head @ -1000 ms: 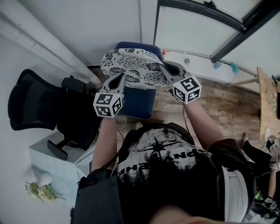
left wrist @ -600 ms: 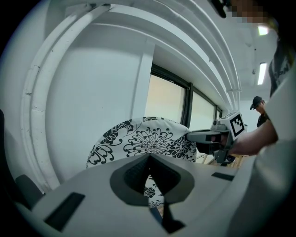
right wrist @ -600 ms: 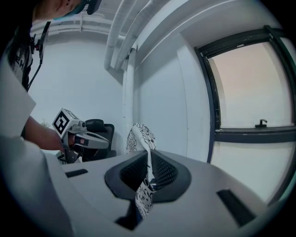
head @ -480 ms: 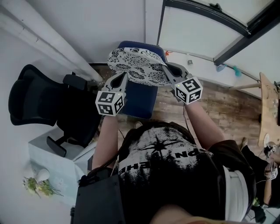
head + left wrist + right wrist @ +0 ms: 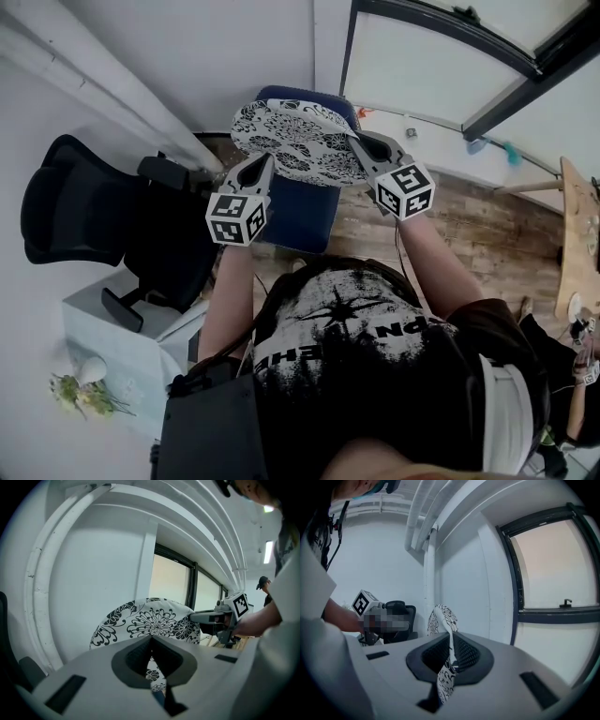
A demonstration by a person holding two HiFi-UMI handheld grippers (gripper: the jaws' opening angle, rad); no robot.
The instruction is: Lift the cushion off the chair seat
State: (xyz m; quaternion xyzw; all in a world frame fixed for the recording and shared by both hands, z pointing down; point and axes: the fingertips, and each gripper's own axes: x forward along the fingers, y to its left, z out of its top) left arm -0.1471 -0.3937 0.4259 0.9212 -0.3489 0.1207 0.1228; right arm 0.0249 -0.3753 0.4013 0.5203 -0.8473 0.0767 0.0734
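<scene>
A round white cushion (image 5: pixel 298 141) with a black flower print hangs above the blue chair seat (image 5: pixel 302 214), held up between both grippers. My left gripper (image 5: pixel 262 161) pinches its near left edge, and in the left gripper view the cushion (image 5: pixel 147 620) stands up in front of the shut jaws. My right gripper (image 5: pixel 354 144) is shut on the right edge; in the right gripper view a fold of the cushion (image 5: pixel 446 663) runs between the jaws. The chair's blue backrest (image 5: pixel 281 95) shows behind the cushion.
A black office chair (image 5: pixel 94 220) stands at the left by the white wall. A white box (image 5: pixel 122 352) with flowers (image 5: pixel 84 398) lies at the lower left. A window frame (image 5: pixel 487 56) and a wooden floor (image 5: pixel 478 225) are at the right.
The cushion has come up a little and moved slightly right with both grippers. The grips look the same.
</scene>
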